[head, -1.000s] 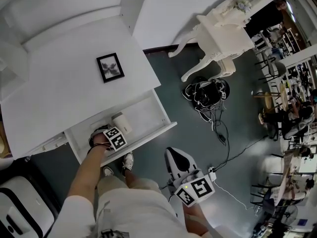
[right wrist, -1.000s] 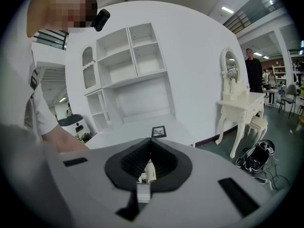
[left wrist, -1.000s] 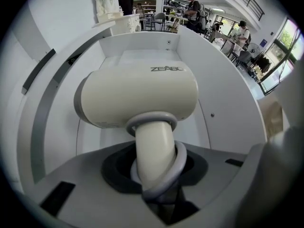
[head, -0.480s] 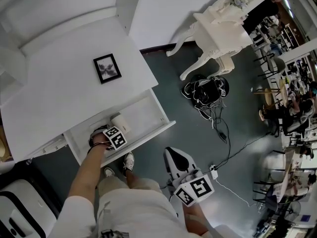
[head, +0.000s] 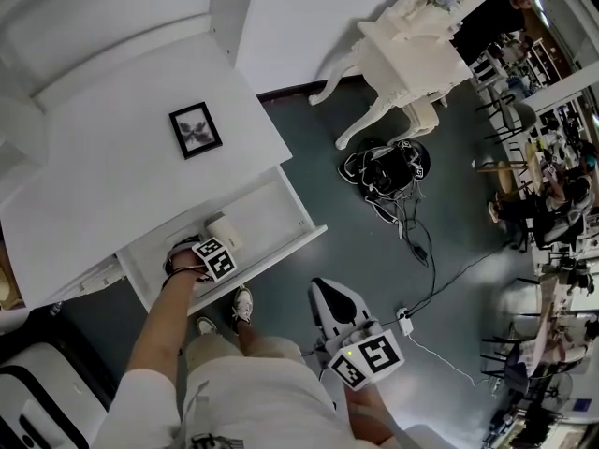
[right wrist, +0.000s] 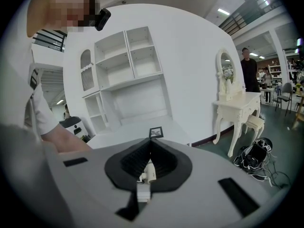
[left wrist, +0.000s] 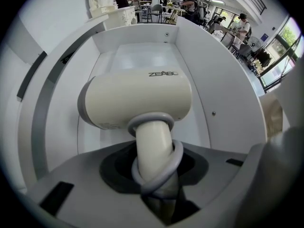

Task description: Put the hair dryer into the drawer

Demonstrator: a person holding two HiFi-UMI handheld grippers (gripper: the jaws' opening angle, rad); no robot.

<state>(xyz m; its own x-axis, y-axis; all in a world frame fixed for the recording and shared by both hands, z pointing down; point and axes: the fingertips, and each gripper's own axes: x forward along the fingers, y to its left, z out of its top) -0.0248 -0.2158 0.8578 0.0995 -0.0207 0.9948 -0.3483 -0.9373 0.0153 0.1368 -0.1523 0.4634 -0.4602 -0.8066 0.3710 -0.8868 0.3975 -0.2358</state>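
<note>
We see the left gripper [left wrist: 154,167] reaching straight down into the open white drawer [left wrist: 223,94]. Its 2 jaws are pinching the handle [left wrist: 152,139] of the cream hair dryer [left wrist: 137,99]. A grey cord [left wrist: 176,161] is wound in loops around that handle, right where it enters the gap between the jaws. The dryer's barrel lies across the drawer, inside its walls, with the lettered side up. We cannot tell whether it rests on the drawer floor.

From the head view, the drawer is pulled out from under a white tabletop [head: 112,176]. On that top stands 1 small black picture frame [head: 196,130], well apart from the drawer.

The right gripper [right wrist: 151,146] is held away from the drawer, out over the dark floor [head: 318,157] beside the person's leg. Its ribbed black pads are pressed together with nothing between them. It points toward the tabletop and the white shelves behind it.

Farther off, a white dressing table [head: 412,50] stands by the wall. A black bag [head: 388,171] with trailing cables lies on the floor near its legs.
</note>
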